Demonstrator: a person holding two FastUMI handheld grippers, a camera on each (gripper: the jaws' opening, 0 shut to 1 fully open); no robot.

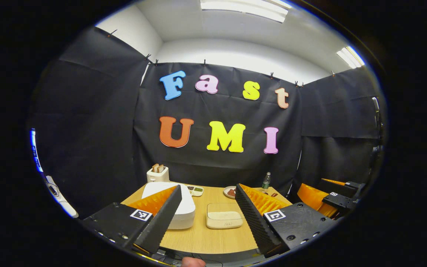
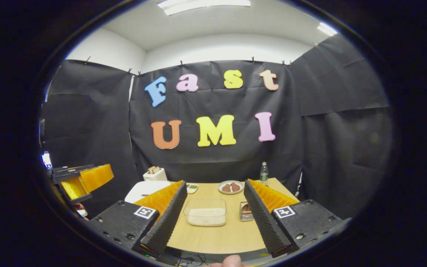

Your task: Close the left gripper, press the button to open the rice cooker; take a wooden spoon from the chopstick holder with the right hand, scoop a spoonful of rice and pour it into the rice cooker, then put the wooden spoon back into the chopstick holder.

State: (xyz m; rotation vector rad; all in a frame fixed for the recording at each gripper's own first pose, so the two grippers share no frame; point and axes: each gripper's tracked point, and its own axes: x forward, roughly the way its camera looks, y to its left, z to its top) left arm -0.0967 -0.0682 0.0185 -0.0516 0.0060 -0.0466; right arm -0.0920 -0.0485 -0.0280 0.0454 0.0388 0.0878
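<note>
You can read no usable text here: the square black-and-white markers (image 1: pixel 141 214) on your gripper bodies carry only patterns, no letters or numbers.

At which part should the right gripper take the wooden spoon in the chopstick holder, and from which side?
Take the brown top of the wooden spoon that rises above the clear chopstick holder, coming down from above with the open right gripper. The spoon appears upright, and the holder's walls cover its lower part. One finger partly hides it.
</note>
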